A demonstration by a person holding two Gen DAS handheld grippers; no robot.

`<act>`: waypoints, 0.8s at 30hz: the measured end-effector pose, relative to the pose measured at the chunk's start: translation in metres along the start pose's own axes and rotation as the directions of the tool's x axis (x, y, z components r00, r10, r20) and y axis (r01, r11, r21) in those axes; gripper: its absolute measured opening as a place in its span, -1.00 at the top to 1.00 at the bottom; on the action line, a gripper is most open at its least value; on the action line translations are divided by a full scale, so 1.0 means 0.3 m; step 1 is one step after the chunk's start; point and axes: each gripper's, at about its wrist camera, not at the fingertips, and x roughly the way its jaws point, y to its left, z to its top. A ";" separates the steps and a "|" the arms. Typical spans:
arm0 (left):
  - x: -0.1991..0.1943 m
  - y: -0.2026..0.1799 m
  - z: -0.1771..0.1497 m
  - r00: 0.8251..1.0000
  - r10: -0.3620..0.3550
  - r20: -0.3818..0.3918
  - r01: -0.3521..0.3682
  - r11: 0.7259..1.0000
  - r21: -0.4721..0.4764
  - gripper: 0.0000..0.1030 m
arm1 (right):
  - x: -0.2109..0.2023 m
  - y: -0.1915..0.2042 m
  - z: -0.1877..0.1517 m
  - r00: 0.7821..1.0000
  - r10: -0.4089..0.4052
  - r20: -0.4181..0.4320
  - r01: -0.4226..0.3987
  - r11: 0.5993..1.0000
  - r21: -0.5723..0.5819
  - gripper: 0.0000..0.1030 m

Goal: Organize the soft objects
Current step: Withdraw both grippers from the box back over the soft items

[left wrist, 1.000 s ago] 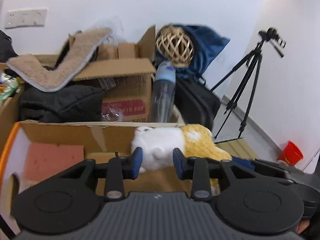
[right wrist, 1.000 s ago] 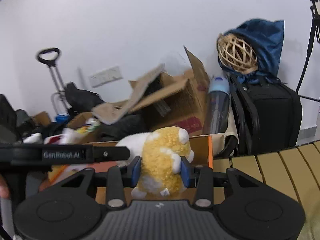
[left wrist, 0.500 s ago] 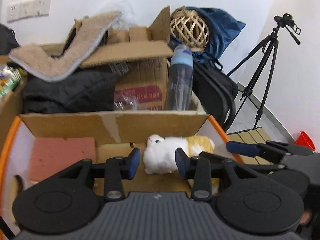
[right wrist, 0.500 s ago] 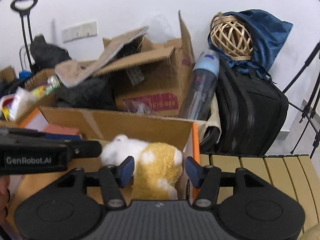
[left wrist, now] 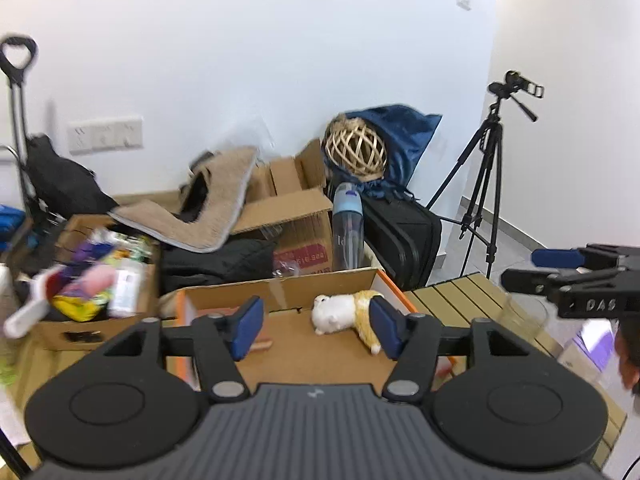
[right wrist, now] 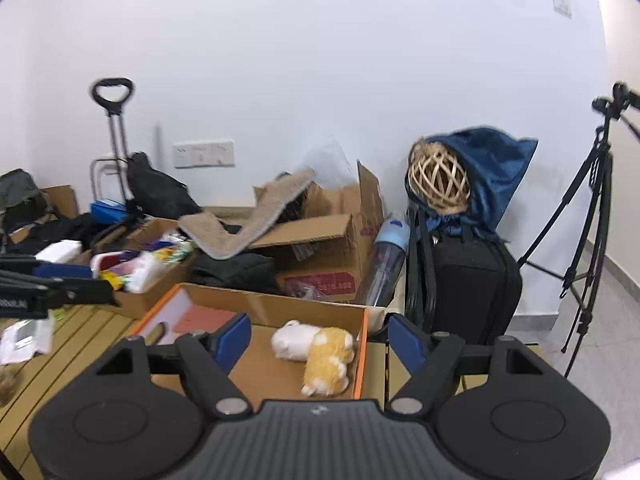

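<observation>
Left wrist view is showing the left gripper (left wrist: 316, 332) spread wide, its jaws just having been opening, nothing pinched — the plush toy (left wrist: 347, 315) is lying beyond them in the orange-edged cardboard box (left wrist: 280, 284), with a clear cup (left wrist: 524, 316) on the slatted table (left wrist: 452, 292) at right. Right wrist view is showing the right gripper (right wrist: 320, 342) likewise opening and empty — and a black suitcase (right wrist: 472, 292) beside the box.

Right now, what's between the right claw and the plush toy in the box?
Nothing: in the right wrist view only bare cardboard box floor lies between the open right claw and the plush toy, which lies untouched.
</observation>
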 end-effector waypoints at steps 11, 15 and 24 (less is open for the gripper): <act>-0.588 -0.042 -0.450 0.990 0.012 0.144 -0.006 0.999 -0.040 -0.57 | -0.524 0.193 -0.350 0.989 0.047 0.140 -0.039 0.997 -0.059 -0.62; -0.753 -0.058 -0.698 0.978 0.047 0.205 -0.034 0.997 -0.068 -0.75 | -0.679 0.315 -0.563 0.966 -0.044 0.256 0.084 0.985 -0.151 -0.66; -0.896 -0.105 -0.949 0.987 0.046 0.154 -0.035 0.997 -0.071 -0.85 | -0.885 0.454 -0.929 0.969 -0.055 0.240 0.074 0.995 -0.069 -0.78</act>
